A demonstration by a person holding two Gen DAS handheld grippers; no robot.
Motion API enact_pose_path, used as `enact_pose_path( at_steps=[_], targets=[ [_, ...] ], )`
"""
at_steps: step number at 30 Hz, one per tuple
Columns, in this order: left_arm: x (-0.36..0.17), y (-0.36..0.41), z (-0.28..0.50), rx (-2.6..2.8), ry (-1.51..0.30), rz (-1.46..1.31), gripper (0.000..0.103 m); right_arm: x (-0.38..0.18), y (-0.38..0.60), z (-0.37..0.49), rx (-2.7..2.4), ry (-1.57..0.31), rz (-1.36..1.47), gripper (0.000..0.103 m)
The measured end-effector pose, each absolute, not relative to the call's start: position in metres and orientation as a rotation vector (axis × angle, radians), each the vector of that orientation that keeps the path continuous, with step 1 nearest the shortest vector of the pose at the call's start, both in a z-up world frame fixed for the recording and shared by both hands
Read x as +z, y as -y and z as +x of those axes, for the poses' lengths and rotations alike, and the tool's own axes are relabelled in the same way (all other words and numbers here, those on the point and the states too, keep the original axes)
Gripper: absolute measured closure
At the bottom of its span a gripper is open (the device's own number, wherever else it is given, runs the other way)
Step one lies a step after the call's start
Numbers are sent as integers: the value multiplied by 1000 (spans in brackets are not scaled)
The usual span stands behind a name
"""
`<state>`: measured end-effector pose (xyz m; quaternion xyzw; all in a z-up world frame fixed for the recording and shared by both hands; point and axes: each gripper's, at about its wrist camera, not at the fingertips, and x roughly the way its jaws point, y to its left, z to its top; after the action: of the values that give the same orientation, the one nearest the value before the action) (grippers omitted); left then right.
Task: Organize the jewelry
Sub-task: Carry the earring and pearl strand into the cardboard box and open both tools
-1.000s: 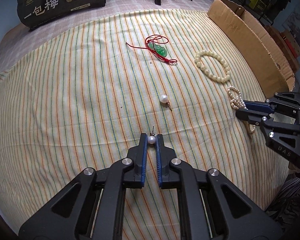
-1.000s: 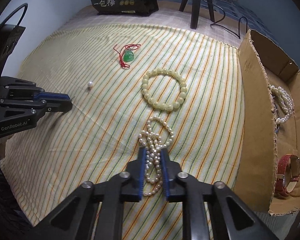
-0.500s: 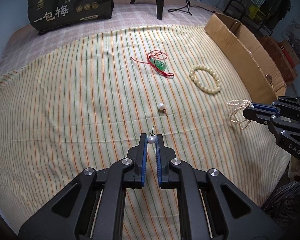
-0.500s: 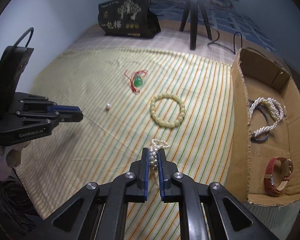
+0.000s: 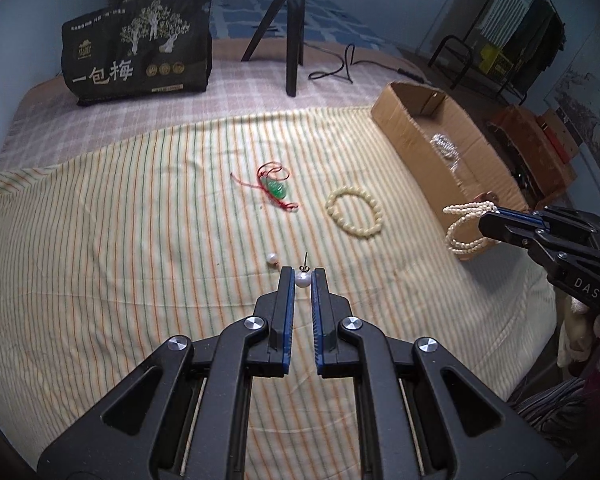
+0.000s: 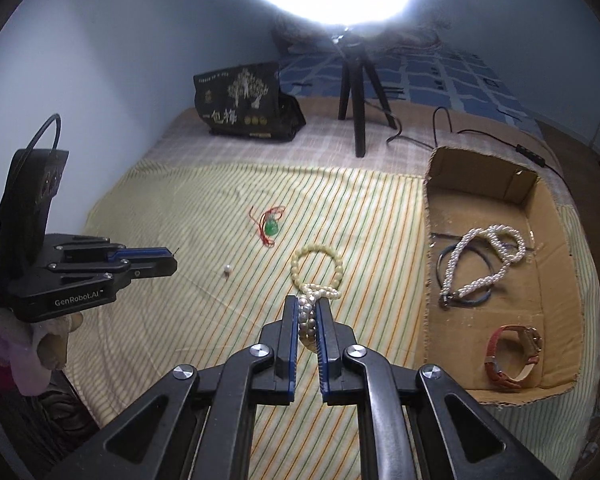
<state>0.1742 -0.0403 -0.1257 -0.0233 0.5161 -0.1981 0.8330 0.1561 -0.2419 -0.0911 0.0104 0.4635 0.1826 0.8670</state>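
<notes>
While the right gripper (image 6: 307,314) pinches the pearl bracelet (image 6: 314,300) between its fingers, the cardboard box (image 6: 556,280) lies at its two o'clock, nearer this hand; the left gripper (image 5: 302,276), farther off, squeezes a pearl earring (image 5: 302,279) above the bed.

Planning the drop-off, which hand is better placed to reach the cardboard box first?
Right. The right gripper, holding the pearl bracelet, hangs beside the cardboard box; the left gripper is farther away.
</notes>
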Motion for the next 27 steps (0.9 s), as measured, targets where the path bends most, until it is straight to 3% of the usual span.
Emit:
enact_pose_path(
  at_steps=[27],
  targets=[
    [-97, 179, 168, -623, -1010, 0, 97, -60, 378, 151, 177, -879, 165, 97]
  ],
)
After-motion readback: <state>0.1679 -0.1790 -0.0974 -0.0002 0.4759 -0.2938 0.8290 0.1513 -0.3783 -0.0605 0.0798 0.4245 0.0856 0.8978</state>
